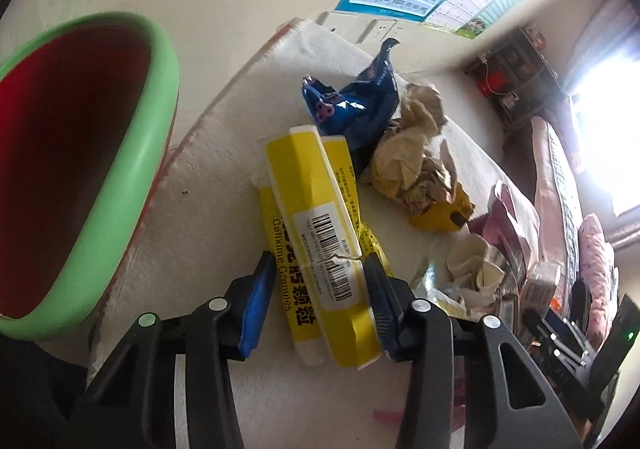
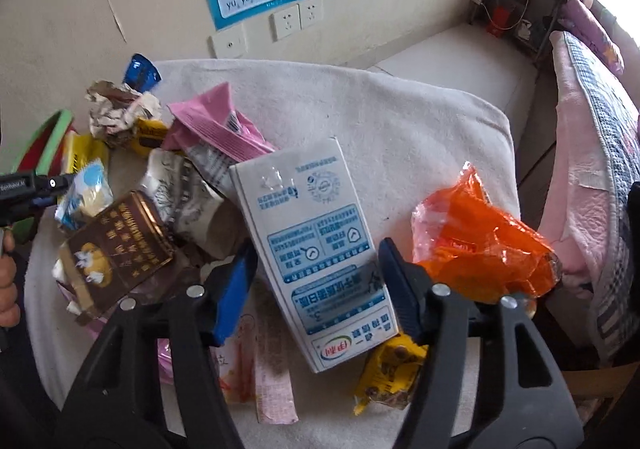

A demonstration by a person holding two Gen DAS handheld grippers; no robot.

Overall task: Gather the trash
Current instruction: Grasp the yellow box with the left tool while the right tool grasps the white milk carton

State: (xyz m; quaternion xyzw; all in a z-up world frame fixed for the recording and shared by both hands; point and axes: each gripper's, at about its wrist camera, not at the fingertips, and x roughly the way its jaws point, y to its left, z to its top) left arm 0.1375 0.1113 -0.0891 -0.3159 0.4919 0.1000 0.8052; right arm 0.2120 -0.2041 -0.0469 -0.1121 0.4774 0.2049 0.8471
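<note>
My left gripper [image 1: 318, 277] is shut on a crushed yellow medicine box [image 1: 316, 225], its pads pressing both sides. A green-rimmed red bin [image 1: 132, 177] stands just left of it. Beyond the box lie a blue snack wrapper [image 1: 356, 105] and crumpled beige paper [image 1: 416, 141]. My right gripper [image 2: 316, 269] straddles a white and blue milk carton [image 2: 316, 245] lying on the cloth-covered table [image 2: 400, 121]; the pads sit at its two sides. An orange wrapper [image 2: 480, 241] lies to the right, a pink wrapper [image 2: 220, 129] and a brown box [image 2: 116, 249] to the left.
More wrappers crowd the table: a yellow packet [image 2: 388, 377] under the right fingers and crumpled paper [image 2: 116, 109] at the back left. The bin's rim [image 2: 44, 137] shows at far left. A wall with posters stands behind; a bed [image 2: 592, 153] lies to the right.
</note>
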